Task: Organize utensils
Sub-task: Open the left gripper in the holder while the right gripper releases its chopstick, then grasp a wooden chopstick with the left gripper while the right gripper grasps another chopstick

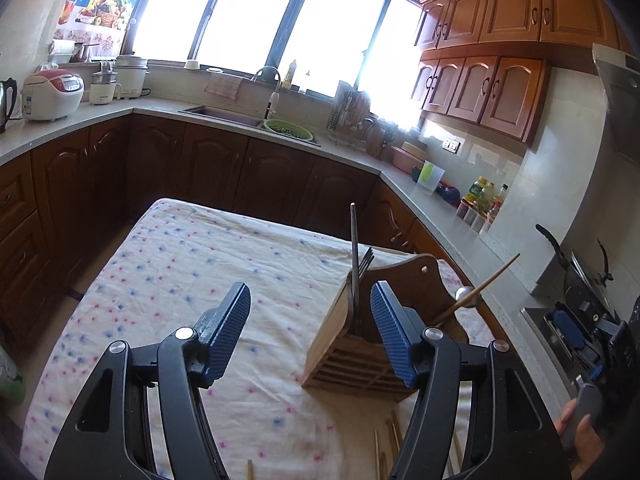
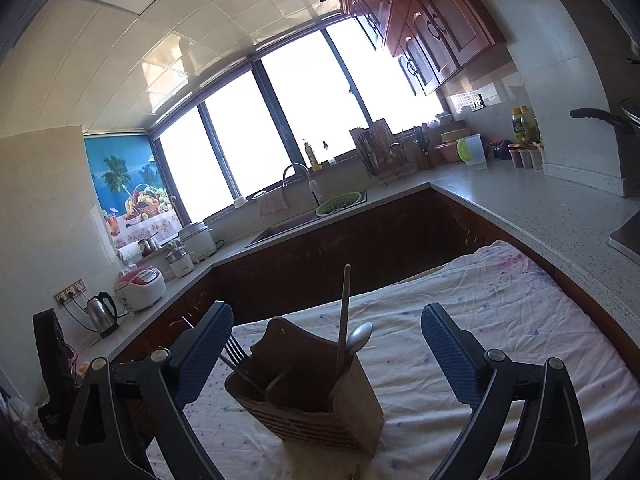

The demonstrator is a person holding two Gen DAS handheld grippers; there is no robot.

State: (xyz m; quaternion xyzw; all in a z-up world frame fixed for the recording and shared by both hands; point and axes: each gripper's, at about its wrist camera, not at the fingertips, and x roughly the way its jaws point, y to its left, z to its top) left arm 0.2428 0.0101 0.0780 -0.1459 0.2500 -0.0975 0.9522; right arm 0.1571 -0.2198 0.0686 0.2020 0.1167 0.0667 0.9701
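A wooden utensil holder [image 1: 352,356] [image 2: 312,404] stands on the flowered tablecloth [image 1: 168,264]. A fork [image 1: 362,276] [image 2: 236,354] and a dark flat handle [image 1: 353,248] stick up from its one side; a wooden chopstick [image 1: 480,284] [image 2: 343,312] and a metal spoon [image 1: 466,295] [image 2: 359,338] from the other. My left gripper [image 1: 310,304] is open just in front of the holder, nothing between its blue pads. My right gripper [image 2: 326,334] is open wide, the holder seen between its fingers but untouched. Several loose chopsticks [image 1: 390,444] lie on the cloth by the near edge.
Dark cabinets and a stone counter [image 1: 448,216] wrap around the table, close on its right side. A sink [image 1: 224,114] with a green colander [image 1: 287,128] sits under the windows. A stove with pans [image 1: 580,272] stands at right. A hand [image 1: 576,424] holds the other gripper there.
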